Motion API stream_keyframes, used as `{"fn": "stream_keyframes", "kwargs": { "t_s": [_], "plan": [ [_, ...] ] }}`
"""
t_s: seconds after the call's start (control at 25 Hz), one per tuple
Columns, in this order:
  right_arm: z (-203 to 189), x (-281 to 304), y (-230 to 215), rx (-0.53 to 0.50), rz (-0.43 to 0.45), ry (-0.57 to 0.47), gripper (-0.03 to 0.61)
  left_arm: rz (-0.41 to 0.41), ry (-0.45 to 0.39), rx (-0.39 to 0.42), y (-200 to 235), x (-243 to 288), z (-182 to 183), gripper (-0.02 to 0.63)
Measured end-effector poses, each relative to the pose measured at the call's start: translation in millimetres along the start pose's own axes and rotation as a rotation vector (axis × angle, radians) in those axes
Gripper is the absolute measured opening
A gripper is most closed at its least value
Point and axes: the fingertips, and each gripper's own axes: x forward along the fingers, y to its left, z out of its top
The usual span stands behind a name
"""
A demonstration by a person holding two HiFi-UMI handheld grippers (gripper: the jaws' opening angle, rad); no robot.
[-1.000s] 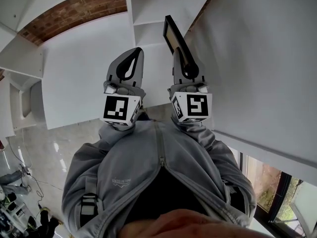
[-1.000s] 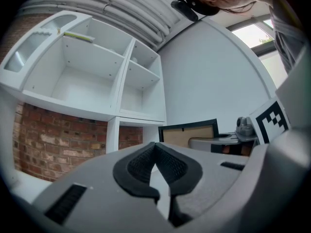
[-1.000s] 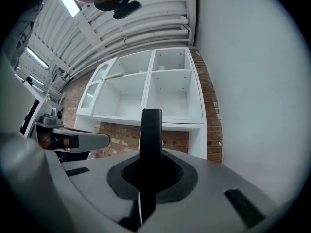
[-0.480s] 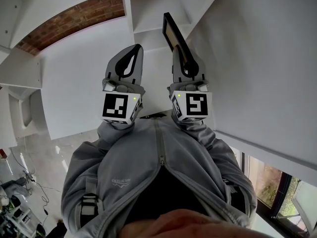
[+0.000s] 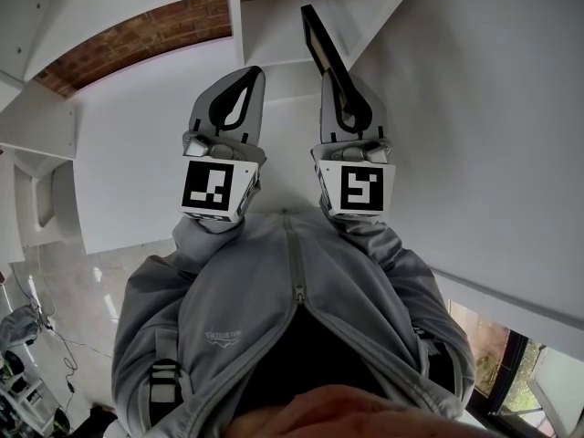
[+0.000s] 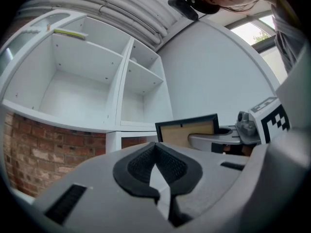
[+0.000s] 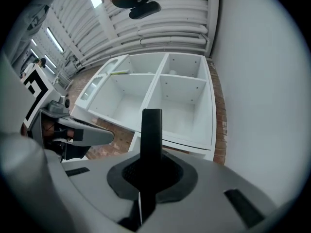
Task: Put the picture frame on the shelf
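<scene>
The picture frame sits in the right gripper, left gripper beside, shelf ahead.

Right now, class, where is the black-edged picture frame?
The black-edged picture frame sits right of centre in the head view, clamped in the right tongs, its top pointing at the white shelf unit, not yet on it.

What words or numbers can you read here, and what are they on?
The small logo on the grey jacket: too small to read.
The two marker cubes, left and right: only black-and-white square patterns, no words.
No writing shows on the picture frame or the white shelf.
</scene>
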Motion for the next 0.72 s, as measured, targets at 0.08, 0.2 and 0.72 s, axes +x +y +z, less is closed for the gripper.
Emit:
{"fn": "stream_keyframes", "kwargs": {
  "t_s": [0.08,0.2,0.72],
  "plan": [
    [6.4,4.3,-0.2,0.004,0.011,-0.012,0.034,0.0,-0.006,0.004,1.8,3.5,4.3,0.008],
    [12.9,11.3,-3.3,-0.015,0.024,-0.031,0.034,0.001,-0.008,0.007,5.5,10.1,8.1,0.008],
    [53.3,25.9,-18.8,-0.099,0.051,-0.103,0.034,0.005,-0.057,0.072,6.5,25.3,46.9,0.008]
  ]
}}
